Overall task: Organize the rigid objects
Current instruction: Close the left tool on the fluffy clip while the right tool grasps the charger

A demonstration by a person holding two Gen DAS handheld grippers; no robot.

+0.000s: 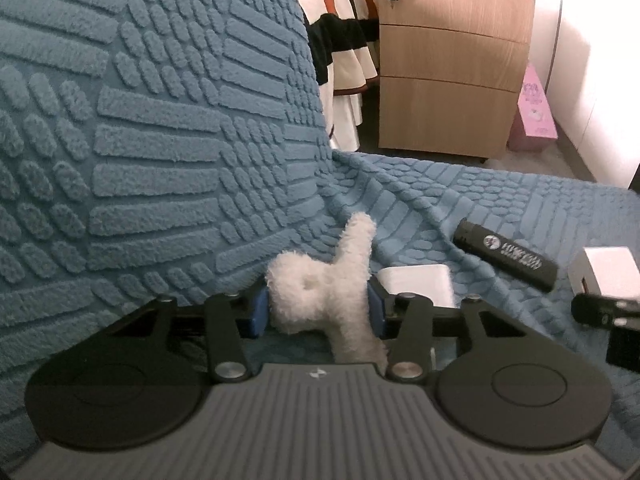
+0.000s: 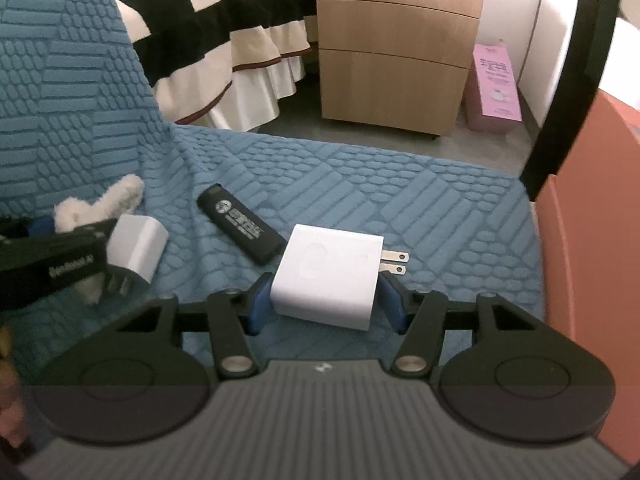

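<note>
Grippers first: your left gripper (image 1: 318, 312) has its blue pads against both sides of a fluffy white toy (image 1: 320, 292), partly closed w/ the fluff squeezed between them, so it looks gripped. Your right gripper (image 2: 324, 300) sits about half closed around a big white charger (image 2: 326, 276); the left pad touches its side, the right pad is at or just off the other side, so I'd call it a grip but can't be sure it's firm. Its plug prongs point right.

Next out on the blue textured cover (image 2: 400, 184): a smaller white charger (image 2: 138, 246) lies just beside the toy, and a black lighter (image 2: 240, 230) lies flat between the two chargers, touching neither gripper.

Progress, as a guess: early. Nothing looks sorted yet; all four items are spread on the cover, no bin or tray clearly in view. An orange edge (image 2: 580, 240) shows at right, can't tell what it is. Lighter & small charger are left to handle.

Farther back: striped bedding (image 2: 208, 28), wooden drawers (image 2: 392, 60), pink box (image 2: 496, 88).
</note>
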